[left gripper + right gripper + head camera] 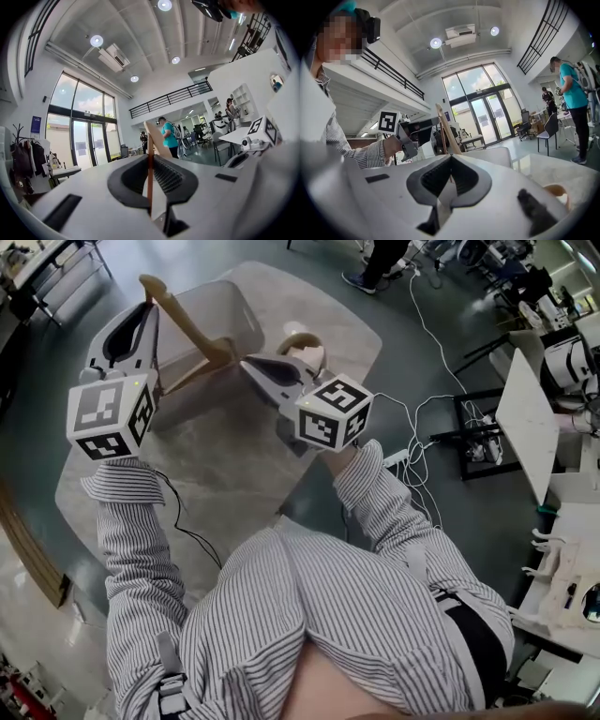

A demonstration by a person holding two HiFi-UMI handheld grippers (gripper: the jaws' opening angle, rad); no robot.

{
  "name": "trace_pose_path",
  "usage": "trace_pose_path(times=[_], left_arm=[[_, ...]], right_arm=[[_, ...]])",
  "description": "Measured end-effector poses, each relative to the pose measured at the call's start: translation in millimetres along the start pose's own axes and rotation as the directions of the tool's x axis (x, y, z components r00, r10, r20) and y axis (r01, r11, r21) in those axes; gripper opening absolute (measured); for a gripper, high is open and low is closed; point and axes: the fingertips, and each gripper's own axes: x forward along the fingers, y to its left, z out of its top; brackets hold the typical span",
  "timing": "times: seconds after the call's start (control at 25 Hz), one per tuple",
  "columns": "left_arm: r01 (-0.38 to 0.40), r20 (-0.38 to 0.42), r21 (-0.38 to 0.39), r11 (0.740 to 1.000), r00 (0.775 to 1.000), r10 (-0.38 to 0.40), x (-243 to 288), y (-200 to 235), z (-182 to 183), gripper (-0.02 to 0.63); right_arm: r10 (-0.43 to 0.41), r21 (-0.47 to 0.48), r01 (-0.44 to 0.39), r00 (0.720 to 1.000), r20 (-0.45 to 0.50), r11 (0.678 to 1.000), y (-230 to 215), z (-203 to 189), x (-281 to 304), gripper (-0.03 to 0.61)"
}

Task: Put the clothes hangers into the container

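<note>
While aloft, hanger (192, 329) diagonally across open top of container (249, 313).

The left gripper (150, 161) has its jaws clamped on a wooden hanger (156, 140) standing edge-on between them.

Support: dark grey floor (450, 315) | on floor: pale rug (216, 465), white cables (422, 315) | on rug: clear container (239, 320)

No legible text, brand, number or sign shows anywhere.
</note>
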Motion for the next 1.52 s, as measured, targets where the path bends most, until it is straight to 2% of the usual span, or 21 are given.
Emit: trace_pose_path(times=[0.44,0.6,0.84,1.28,1.52], left_arm=[[-0.075,0.100,0.024,0.997,0.992,0.072,-15,29,44,0.041],[-0.095,0.103,0.013,0.995,0.990,0.093,-16,42,49,0.041],[-0.100,0.061,0.031,0.995,0.993,0.098,-8,44,27,0.041],[-0.088,-0.013,0.051,0.995,0.996,0.088,-9,21,-19,0.041],[-0.060,-0.065,0.017,0.998,0.996,0.061,-14,7,-44,0.041]], right_arm=[[0.009,-0.018,-0.009,1.000,-0.003,1.000,9,2,10,0.015],[0.006,-0.020,-0.006,1.000,0.001,1.000,12,3,8,0.015],[-0.002,-0.014,0.002,1.000,0.000,1.000,8,1,8,0.015],[-0.012,-0.004,0.012,1.000,-0.003,1.000,7,-5,1,0.014],[-0.009,-0.004,0.008,1.000,-0.015,1.000,11,-13,-2,0.015]])
